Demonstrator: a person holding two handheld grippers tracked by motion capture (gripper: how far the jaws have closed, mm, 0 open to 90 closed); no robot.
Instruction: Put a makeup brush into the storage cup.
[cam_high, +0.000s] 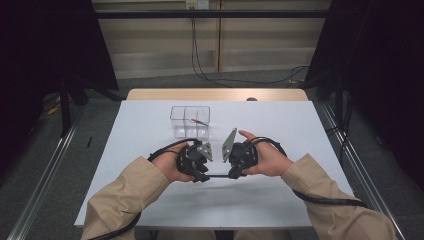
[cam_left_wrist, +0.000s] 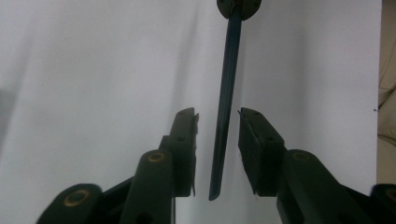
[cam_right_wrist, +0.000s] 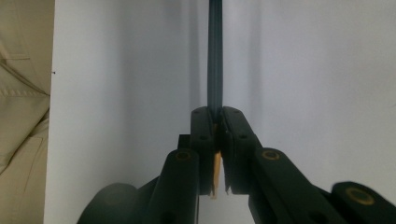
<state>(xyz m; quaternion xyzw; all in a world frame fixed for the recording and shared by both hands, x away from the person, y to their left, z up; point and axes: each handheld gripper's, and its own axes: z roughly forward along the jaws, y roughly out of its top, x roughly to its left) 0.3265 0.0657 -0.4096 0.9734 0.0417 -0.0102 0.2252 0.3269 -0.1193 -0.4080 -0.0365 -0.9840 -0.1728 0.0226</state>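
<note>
A thin dark stick lies level between my two grippers, just above the white table. In the right gripper view, my right gripper is shut on one end of the stick, and a yellowish tip shows between the pads. In the left gripper view, the stick runs between the jaws of my left gripper, with a gap on each side, so no pad presses on it. From above, the left gripper and right gripper face each other closely, each held in a hand.
A clear plastic box with compartments stands behind the grippers, a thin item inside it. The white tabletop stretches around; a wooden strip lines its far edge. Metal rails run along both sides.
</note>
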